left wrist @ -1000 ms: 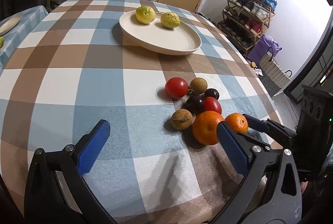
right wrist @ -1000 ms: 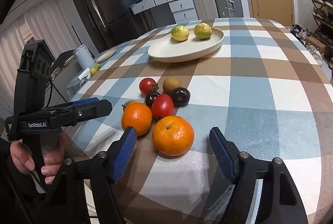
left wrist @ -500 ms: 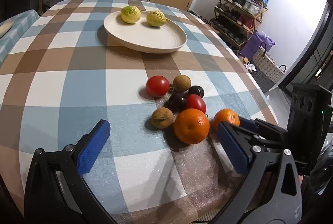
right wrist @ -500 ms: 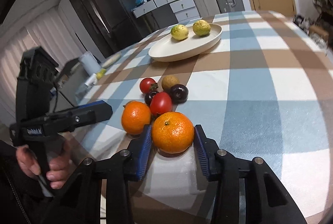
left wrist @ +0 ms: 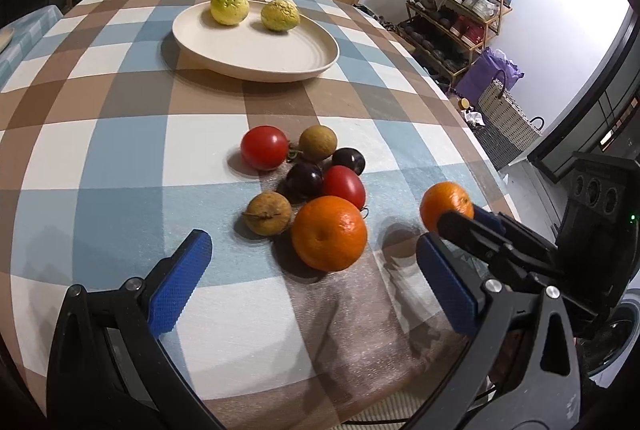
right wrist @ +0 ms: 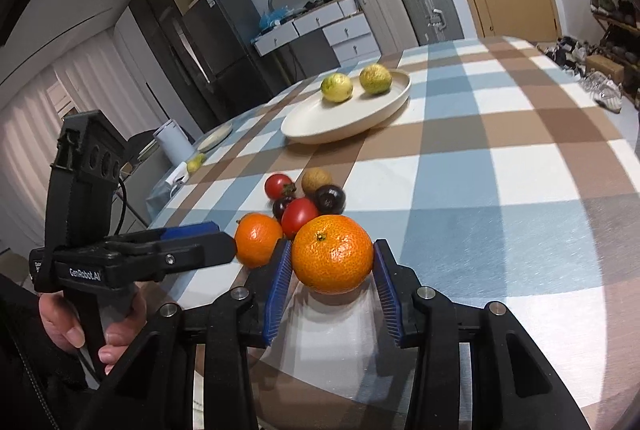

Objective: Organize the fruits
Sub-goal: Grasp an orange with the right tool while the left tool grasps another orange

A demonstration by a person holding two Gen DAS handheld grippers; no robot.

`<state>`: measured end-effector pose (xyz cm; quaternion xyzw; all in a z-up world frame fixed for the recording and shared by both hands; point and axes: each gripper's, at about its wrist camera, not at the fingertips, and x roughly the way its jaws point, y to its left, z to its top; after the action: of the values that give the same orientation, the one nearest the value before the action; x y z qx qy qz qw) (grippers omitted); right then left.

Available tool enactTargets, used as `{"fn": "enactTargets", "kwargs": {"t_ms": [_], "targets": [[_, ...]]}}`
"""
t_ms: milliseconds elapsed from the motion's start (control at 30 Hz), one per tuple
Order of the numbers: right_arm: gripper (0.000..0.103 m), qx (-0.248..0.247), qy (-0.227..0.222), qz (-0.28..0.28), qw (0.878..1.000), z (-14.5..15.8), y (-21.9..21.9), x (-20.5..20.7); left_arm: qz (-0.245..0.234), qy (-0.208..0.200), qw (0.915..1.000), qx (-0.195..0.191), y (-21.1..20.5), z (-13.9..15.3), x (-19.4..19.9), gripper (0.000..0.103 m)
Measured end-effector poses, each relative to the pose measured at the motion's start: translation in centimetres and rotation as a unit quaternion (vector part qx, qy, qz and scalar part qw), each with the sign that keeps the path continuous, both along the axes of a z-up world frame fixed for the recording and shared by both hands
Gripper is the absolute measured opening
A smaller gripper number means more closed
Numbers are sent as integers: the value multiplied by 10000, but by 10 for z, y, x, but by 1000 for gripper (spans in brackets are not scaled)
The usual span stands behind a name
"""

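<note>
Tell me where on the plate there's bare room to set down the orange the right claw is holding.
The plate is bare across its near half and right side; only the two yellow-green citrus sit along its far edge. The open cloth between plate and fruit cluster gives a free approach. The cluster itself is crowded.

Two citrus fruits (left wrist: 254, 9) lie on the plate (left wrist: 280, 56), beyond the fruit cluster (left wrist: 306, 178).

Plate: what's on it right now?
Two yellow-green citrus fruits sit side by side toward the far edge of the plate. The rest shows bare. Nothing can be seen of the patches under and just behind the two fruits.
</note>
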<state>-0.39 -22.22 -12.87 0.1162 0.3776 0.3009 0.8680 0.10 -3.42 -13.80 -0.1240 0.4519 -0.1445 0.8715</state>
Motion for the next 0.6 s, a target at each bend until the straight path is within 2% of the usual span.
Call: {"fn": "enactTargets", "kwargs": {"t_ms": [200, 267, 400, 467, 600], "targets": [[42, 8, -164, -79, 9998, 7, -9, -3, 22, 55, 9999, -139, -8, 1, 3, 99], [42, 20, -179, -104, 9998, 6, -12, -4, 2, 54, 9998, -202, -11, 3, 4, 91], [42, 75, -192, -136, 9997, 6, -17, -6, 16, 80, 9998, -177, -15, 4, 6, 82], [42, 92, -213, -159, 9996, 5, -20, -6, -6, 186, 9995, -237, -15, 1, 8, 70], [42, 151, -228, -173, 9995, 5, -22, -7, 78, 283, 9992, -281, -14, -2, 10, 61]]}}
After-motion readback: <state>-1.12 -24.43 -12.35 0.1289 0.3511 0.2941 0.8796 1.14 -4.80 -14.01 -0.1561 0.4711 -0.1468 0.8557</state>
